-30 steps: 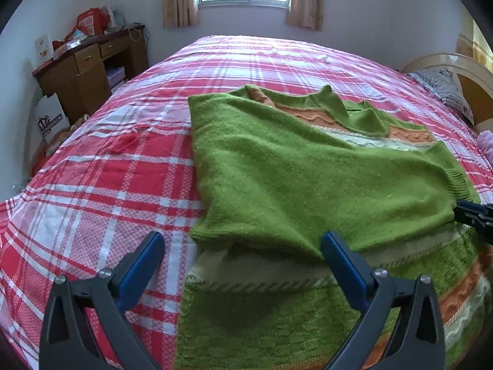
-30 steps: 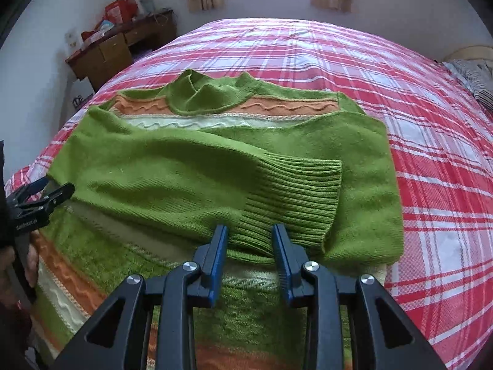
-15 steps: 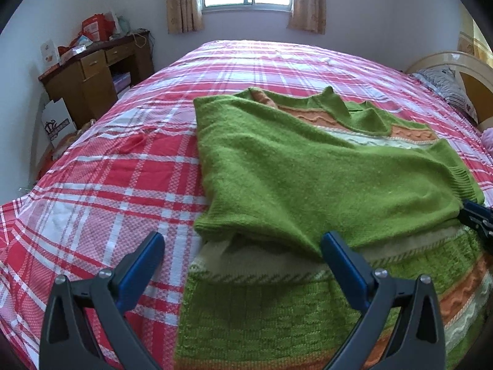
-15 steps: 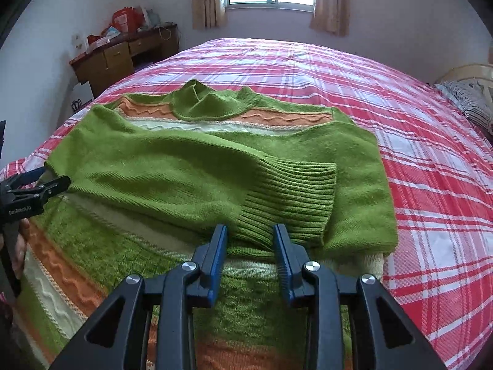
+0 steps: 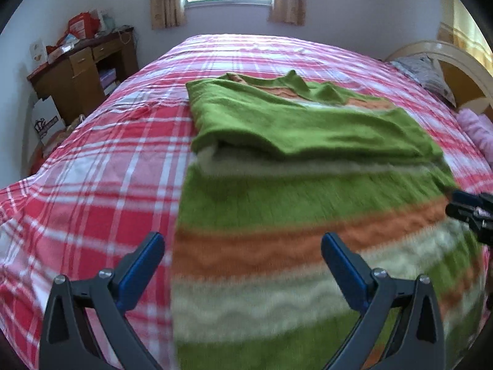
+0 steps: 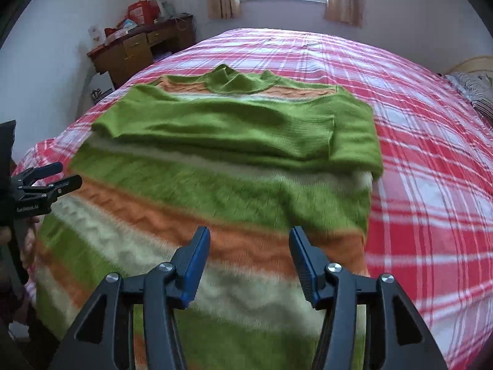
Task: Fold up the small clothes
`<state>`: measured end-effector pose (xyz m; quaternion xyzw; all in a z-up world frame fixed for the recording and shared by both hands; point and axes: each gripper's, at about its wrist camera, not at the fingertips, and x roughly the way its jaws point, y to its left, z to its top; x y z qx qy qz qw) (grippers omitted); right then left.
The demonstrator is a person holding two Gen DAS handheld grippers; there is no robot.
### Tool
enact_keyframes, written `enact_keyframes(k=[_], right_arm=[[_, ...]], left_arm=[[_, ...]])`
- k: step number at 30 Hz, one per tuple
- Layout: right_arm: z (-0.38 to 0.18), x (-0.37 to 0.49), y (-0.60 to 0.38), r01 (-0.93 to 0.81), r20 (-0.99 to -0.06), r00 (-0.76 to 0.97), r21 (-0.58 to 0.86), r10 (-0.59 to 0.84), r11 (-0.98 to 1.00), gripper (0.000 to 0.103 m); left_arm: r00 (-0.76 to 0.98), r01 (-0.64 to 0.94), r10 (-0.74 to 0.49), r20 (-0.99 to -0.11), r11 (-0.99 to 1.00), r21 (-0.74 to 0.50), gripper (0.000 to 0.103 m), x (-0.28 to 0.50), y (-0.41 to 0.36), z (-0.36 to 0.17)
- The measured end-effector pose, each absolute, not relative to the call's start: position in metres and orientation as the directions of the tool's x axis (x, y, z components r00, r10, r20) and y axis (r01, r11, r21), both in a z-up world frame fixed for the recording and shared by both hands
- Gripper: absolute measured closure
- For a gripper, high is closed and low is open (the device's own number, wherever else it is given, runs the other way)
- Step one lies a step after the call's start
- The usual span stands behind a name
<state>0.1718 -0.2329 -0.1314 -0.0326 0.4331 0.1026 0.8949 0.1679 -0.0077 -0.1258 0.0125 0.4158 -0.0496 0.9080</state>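
A green knit sweater (image 5: 308, 129) with orange and cream stripes lies flat on the bed, both sleeves folded across its chest (image 6: 231, 123). In the left wrist view my left gripper (image 5: 242, 242) hangs wide open over the striped lower body near the sweater's left edge, with nothing between its fingers. My right gripper (image 6: 250, 236) hovers over the orange stripe near the sweater's right side. Its jaws are opening and hold nothing. Each gripper also shows in the other's view: the right gripper (image 5: 471, 209) at the right edge, the left gripper (image 6: 46, 182) at the left edge.
The sweater rests on a red and white plaid bedspread (image 5: 101, 166). A brown desk (image 6: 138, 49) loaded with clutter stands left of the bed under the window side. A pillow (image 5: 425, 71) and a curved headboard (image 5: 456, 58) lie to the right.
Both grippers drew back from the folded sleeves toward the hem, so more striped body shows. The right jaws, nearly closed by the sleeve cuff before, have spread apart.
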Motion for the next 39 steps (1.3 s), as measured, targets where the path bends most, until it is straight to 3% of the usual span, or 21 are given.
enact_keyframes(k=[7, 11, 15, 26, 34, 39], right_arm=[[-0.138, 0.118, -0.238, -0.224, -0.797, 0.579, 0.046, 0.171, 0.974, 0.048], [-0.135, 0.096, -0.261, -0.169, -0.795, 0.589, 0.056, 0.147, 0.984, 0.048], [-0.129, 0.077, -0.299, -0.072, -0.787, 0.605, 0.097, 0.121, 0.993, 0.048], [-0.137, 0.028, -0.317, -0.006, -0.795, 0.596, 0.135, 0.112, 0.991, 0.048], [-0.149, 0.004, -0.311, -0.006, -0.794, 0.594, 0.152, 0.126, 0.988, 0.048], [-0.151, 0.002, -0.308, -0.011, -0.795, 0.595, 0.138, 0.118, 0.99, 0.048]], left_arm=[[0.627, 0.145, -0.094, -0.774, 0.989, -0.003, 0.0, 0.119, 0.005, -0.133], [0.595, 0.165, -0.104, -0.797, 0.986, -0.006, 0.001, 0.093, 0.016, -0.141], [0.577, 0.185, -0.106, -0.81, 0.983, 0.003, 0.01, 0.07, 0.022, -0.143], [0.524, 0.215, -0.157, -0.837, 0.975, -0.048, 0.01, 0.044, 0.017, -0.156], [0.484, 0.161, -0.216, -0.848, 0.974, -0.157, 0.019, 0.031, 0.036, -0.165], [0.463, 0.137, -0.253, -0.85, 0.967, -0.213, 0.03, 0.026, 0.042, -0.165]])
